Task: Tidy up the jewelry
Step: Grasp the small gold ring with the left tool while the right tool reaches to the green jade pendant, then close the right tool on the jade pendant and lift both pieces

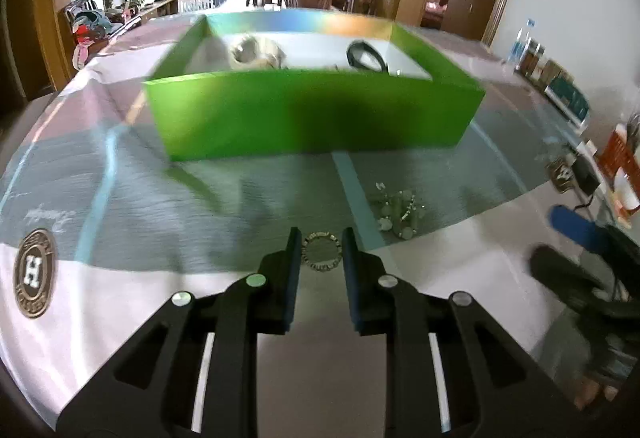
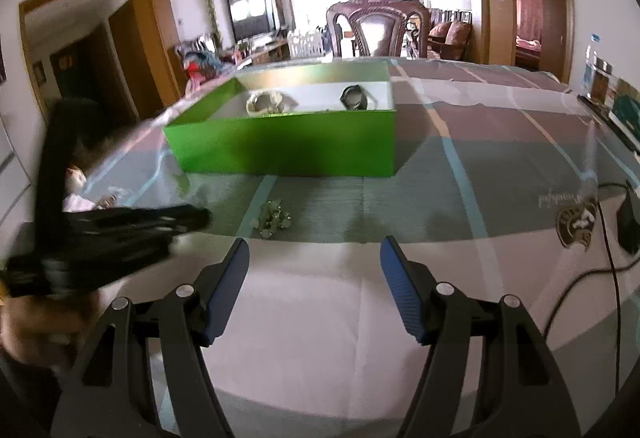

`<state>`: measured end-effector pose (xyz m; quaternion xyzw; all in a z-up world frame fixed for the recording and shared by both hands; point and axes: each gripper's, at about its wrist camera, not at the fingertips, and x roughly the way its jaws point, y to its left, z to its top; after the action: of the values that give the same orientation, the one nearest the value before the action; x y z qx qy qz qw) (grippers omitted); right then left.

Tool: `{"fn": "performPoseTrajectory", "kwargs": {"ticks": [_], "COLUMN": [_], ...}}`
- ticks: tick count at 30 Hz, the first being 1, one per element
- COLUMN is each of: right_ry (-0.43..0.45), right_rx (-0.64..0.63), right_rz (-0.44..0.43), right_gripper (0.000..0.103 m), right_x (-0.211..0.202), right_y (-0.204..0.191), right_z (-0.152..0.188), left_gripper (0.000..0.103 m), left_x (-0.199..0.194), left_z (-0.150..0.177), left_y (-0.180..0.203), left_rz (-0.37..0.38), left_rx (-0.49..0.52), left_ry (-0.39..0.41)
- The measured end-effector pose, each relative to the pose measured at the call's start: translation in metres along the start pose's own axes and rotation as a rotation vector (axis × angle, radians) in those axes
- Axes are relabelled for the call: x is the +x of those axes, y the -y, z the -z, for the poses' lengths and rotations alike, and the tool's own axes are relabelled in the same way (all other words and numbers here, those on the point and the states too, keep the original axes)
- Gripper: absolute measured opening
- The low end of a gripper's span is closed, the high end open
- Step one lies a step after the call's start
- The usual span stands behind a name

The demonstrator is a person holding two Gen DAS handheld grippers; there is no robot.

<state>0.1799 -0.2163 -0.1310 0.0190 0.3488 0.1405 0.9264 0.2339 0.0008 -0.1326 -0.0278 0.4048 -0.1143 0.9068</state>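
An open green box [image 1: 316, 114] [image 2: 280, 142] stands on the table; inside lie a pale beaded bracelet [image 1: 256, 52] [image 2: 266, 102] and a dark bangle [image 1: 366, 56] [image 2: 354, 97]. My left gripper [image 1: 322, 250] is shut on a small silver ring-shaped bracelet [image 1: 322, 251], held just above the cloth in front of the box. A heap of pale green beads [image 1: 396, 212] [image 2: 274, 218] lies on the cloth to its right. My right gripper [image 2: 314, 266] is open and empty, behind the beads. The left gripper [image 2: 120, 230] shows blurred at the right wrist view's left.
A striped tablecloth [image 1: 120, 198] with round logos [image 1: 34, 274] covers the table. Bottles and boxes [image 1: 560, 86] line the right edge, with a black cable [image 2: 608, 250] and adapter [image 2: 630, 222]. A carved wooden chair [image 2: 378, 26] stands behind the table.
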Motion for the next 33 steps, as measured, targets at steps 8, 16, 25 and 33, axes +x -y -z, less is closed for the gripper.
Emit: {"fn": "performPoseTrajectory", "kwargs": {"ticks": [8,16,25,33], "right_ry": [-0.171,-0.239,-0.219,-0.135], "right_rx": [-0.095,-0.142,-0.125,-0.070], "right_rz": [0.015,0.034,0.005,-0.056], "right_gripper": [0.067,0.067,0.028,0.018], "right_x": [0.066,0.097,0.092,0.062], "right_y": [-0.025,-0.038,-0.040,-0.033], "right_z": [-0.024,-0.031,-0.031,-0.024], "left_gripper": [0.021,0.021,0.021,0.021], "left_x": [-0.063,-0.085,-0.084,-0.088], "left_z": [0.008,0.011,0.012,0.014], "left_y": [-0.020,-0.029,-0.034,-0.037], "left_rz": [-0.001,0.013,0.022,0.009], "left_rx": [-0.033,-0.042,-0.049,-0.058], "left_ry": [0.101,0.135,0.136,0.137]}}
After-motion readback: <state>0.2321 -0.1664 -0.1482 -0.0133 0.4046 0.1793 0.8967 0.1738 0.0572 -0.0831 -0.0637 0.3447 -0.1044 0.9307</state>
